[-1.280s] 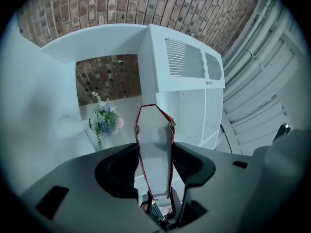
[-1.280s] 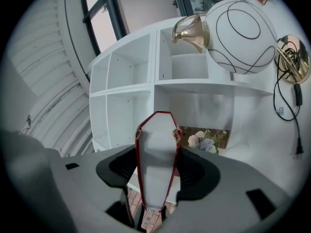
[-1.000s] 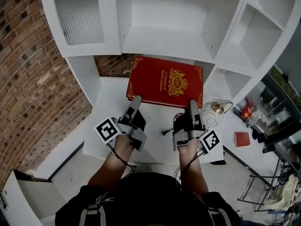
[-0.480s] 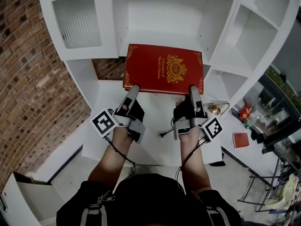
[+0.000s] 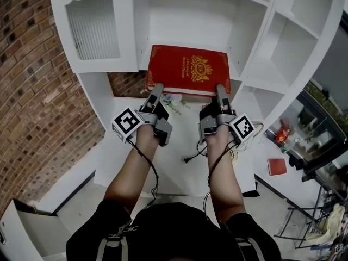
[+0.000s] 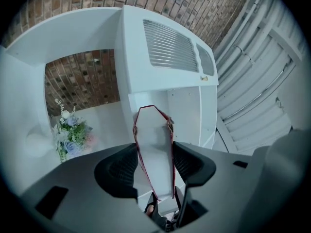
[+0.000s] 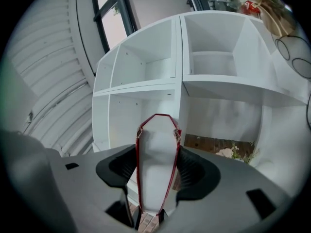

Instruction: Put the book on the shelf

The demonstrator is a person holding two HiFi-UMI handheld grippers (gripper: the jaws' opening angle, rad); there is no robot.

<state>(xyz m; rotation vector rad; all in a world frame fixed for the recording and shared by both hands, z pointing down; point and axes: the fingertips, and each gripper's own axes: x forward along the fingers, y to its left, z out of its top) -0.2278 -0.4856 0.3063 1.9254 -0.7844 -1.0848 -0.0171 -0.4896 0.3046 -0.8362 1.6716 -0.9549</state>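
Left gripper point(image 6: 156, 163), right gripper point(image 7: 158, 166): jaws of each pinching the book point(image 5: 189, 69) at its near edge, left and right corners. Book: red hardback, held flat at the mouth of the shelf point(image 5: 190, 20). Probably stiff, heavy, with a slippery cover; keep hold at both corners.

At top centre of the head view the middle bay point(image 5: 187, 20) is bare and deep, walled on both sides; the book point(image 5: 188, 69) spans most of its mouth. Upper left, a slatted door point(image 5: 92, 26) blocks entry. At right, open cubbies point(image 5: 296, 34) are free. Just below the book's near edge sit flowers point(image 5: 173, 98).
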